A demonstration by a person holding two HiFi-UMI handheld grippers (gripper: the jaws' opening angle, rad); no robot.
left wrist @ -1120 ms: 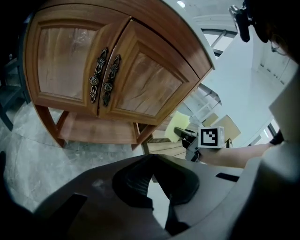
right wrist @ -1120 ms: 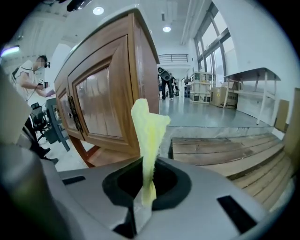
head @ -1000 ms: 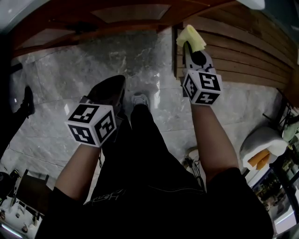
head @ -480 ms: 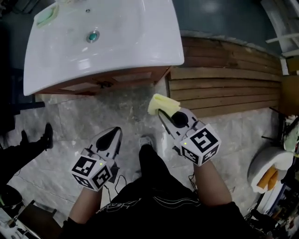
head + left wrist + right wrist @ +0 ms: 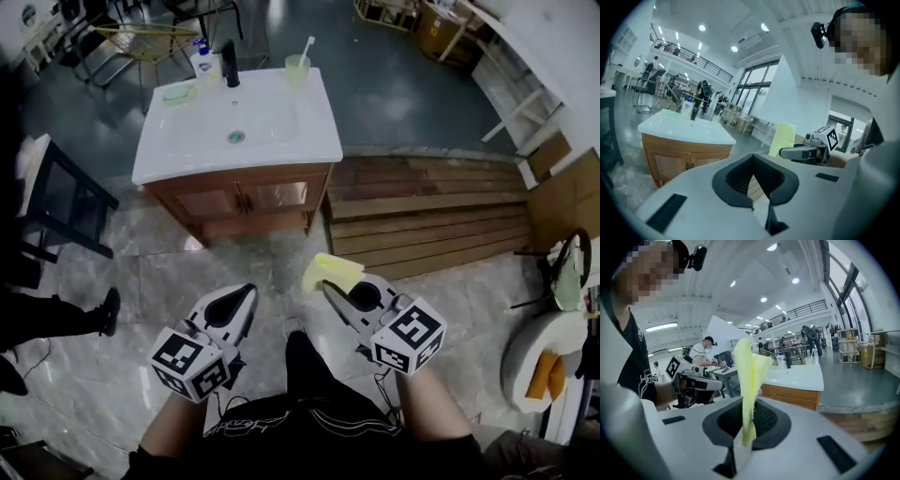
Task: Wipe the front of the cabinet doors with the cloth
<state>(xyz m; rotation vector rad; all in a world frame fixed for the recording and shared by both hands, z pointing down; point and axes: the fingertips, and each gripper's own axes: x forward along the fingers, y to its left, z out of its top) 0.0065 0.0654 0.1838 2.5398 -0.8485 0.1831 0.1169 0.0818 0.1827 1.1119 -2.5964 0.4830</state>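
The wooden cabinet with two doors under a white sink top stands ahead on the marble floor, well beyond both grippers. My right gripper is shut on a yellow cloth, which sticks up from its jaws. My left gripper is shut with nothing in it, level with the right one. From the left gripper view, the cabinet shows at left and the cloth at right. In the right gripper view, the cabinet lies behind the cloth.
A low slatted wooden platform lies right of the cabinet. A black table and another person's shoe are at left. A bottle and a cup stand on the sink top. A white stool is at far right.
The view has pulled back from the cabinet: earlier only its lower edge showed, now the whole unit is seen farther off. Both grippers sit lower and closer together, the cloth still gripped.
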